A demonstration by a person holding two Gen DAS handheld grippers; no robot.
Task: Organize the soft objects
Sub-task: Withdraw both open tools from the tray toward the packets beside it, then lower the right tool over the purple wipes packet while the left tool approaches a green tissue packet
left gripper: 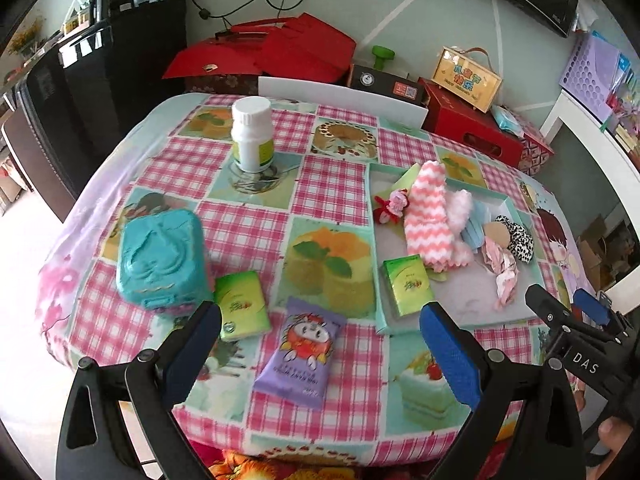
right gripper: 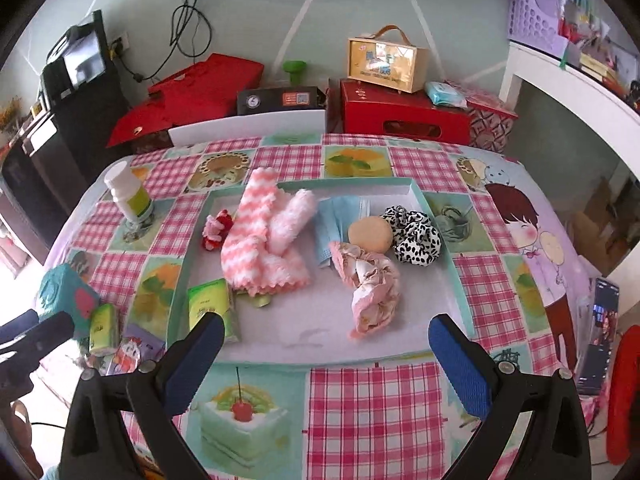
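I held my left gripper low over the near edge of the desk, jaws spread wide and empty. A purple snack packet lay directly between them. At ten o'clock from it sat a green tissue pack, touching a teal embossed box. A white bottle stood upright farther back, at eleven o'clock.

My right gripper hovered at the front rim of the shallow tray, jaws likewise wide apart, grasping nothing. Inside the tray lay the soft things: a pink zigzag cloth, a blue face mask, a crumpled pink fabric, a spotted scrunchie and another green tissue pack at eight o'clock.
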